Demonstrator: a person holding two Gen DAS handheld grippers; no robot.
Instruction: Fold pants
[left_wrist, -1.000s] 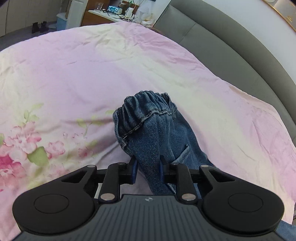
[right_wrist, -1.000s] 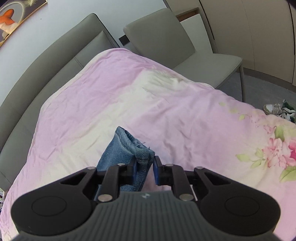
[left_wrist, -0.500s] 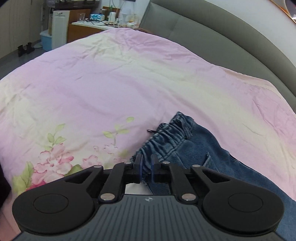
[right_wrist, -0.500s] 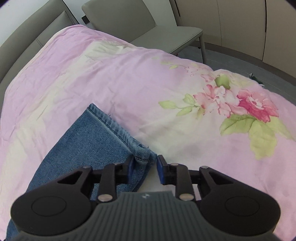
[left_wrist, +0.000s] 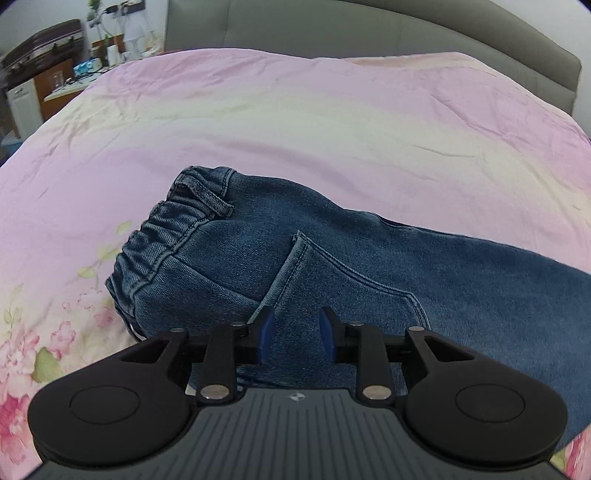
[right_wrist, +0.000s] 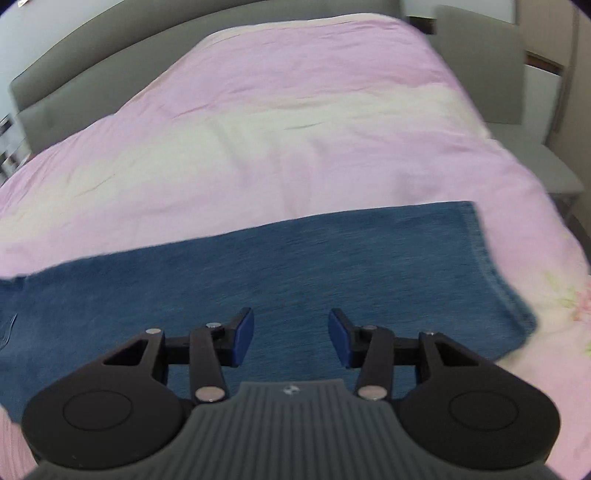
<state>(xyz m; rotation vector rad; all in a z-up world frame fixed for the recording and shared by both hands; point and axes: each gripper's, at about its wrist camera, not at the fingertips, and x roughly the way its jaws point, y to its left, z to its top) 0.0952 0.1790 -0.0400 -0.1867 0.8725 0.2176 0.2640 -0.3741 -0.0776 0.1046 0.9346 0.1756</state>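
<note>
Blue denim pants (left_wrist: 332, 258) lie flat on the pink bedspread (left_wrist: 295, 122), folded lengthwise. The elastic waistband (left_wrist: 173, 225) is at the left and a back pocket faces up. My left gripper (left_wrist: 293, 332) is open and empty just above the seat of the pants. In the right wrist view the legs (right_wrist: 295, 266) stretch across the bed, with the hem (right_wrist: 491, 266) at the right. My right gripper (right_wrist: 291, 334) is open and empty above the lower legs.
A grey padded headboard (left_wrist: 369, 33) runs behind the bed. A side table with clutter (left_wrist: 62, 81) stands at the far left. A grey chair (right_wrist: 517, 92) stands beside the bed on the right. Pink flower print (left_wrist: 22, 354) marks the near bedspread.
Both grippers have let go of the pants and opened. The pants, held up a second ago, now lie flat on the bed. Both grippers have pulled back above them.
</note>
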